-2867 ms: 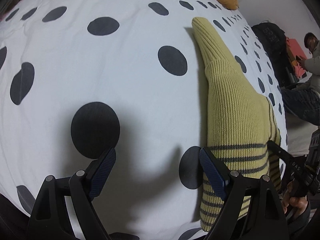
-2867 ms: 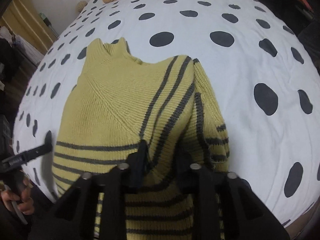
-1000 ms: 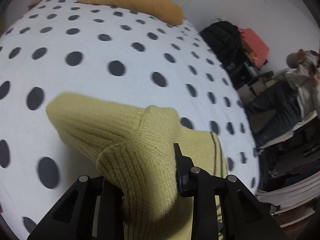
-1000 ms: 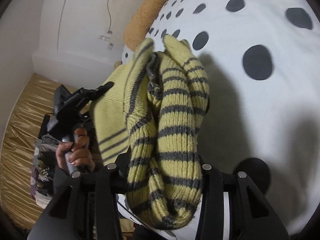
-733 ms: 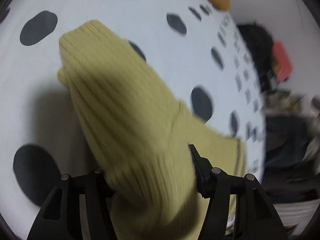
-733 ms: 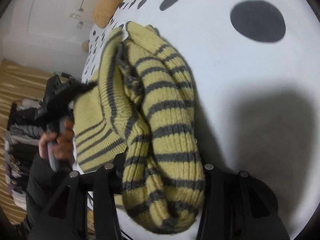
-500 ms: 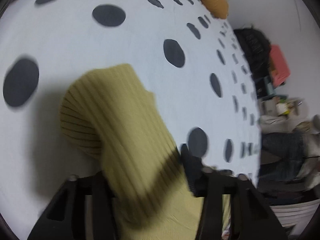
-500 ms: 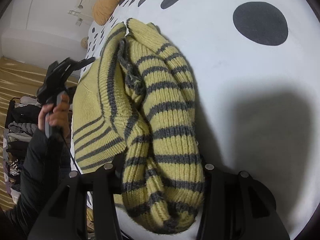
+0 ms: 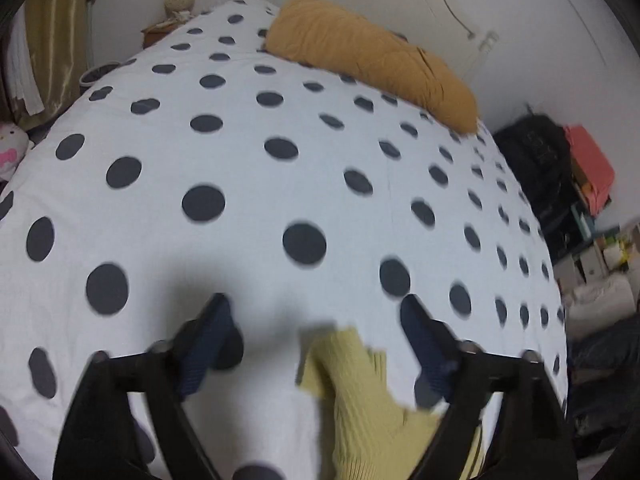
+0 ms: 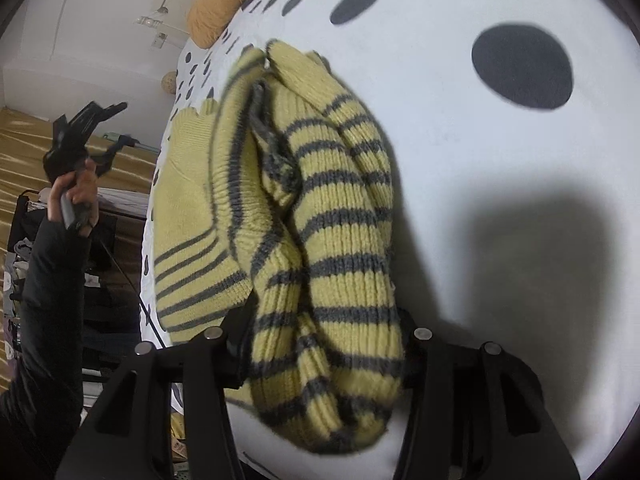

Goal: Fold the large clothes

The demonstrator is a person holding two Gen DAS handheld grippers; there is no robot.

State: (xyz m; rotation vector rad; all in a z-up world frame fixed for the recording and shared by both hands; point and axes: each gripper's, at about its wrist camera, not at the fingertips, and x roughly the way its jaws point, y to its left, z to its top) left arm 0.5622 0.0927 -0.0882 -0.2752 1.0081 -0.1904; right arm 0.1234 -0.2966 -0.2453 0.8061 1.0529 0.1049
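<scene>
a: what changed just now at the left gripper (image 9: 316, 344)?

b: its jaws have just been opening. a moment ago they were clenched on the plain yellow part of the sweater (image 9: 360, 392); now they stand wide and the knit lies loose on the bed (image 9: 240, 160), below and between them, a little nearer to the right jaw. no pad presses on it. the picture is blurred, so i cannot tell if the cloth touches that jaw.

a: and from the right wrist view?

b: there the left gripper (image 10: 86, 120) is up in the air, far to the left of the right gripper (image 10: 324, 340), well apart from the sweater (image 10: 320, 200). so the release is real, i think.

a: is the right one also released?

b: no. a thick striped bundle is still between its jaws, as before, and hangs over them toward the camera. the jaws have been opening a little, but the pads look to press on the knit on both sides.

a: what does this mean for the fold?

b: i judge the left side of this fold is laid down. the right side is not yet: the bundle is bunched, not flat. it must be placed and let go, and the thick knit may spring back.
</scene>
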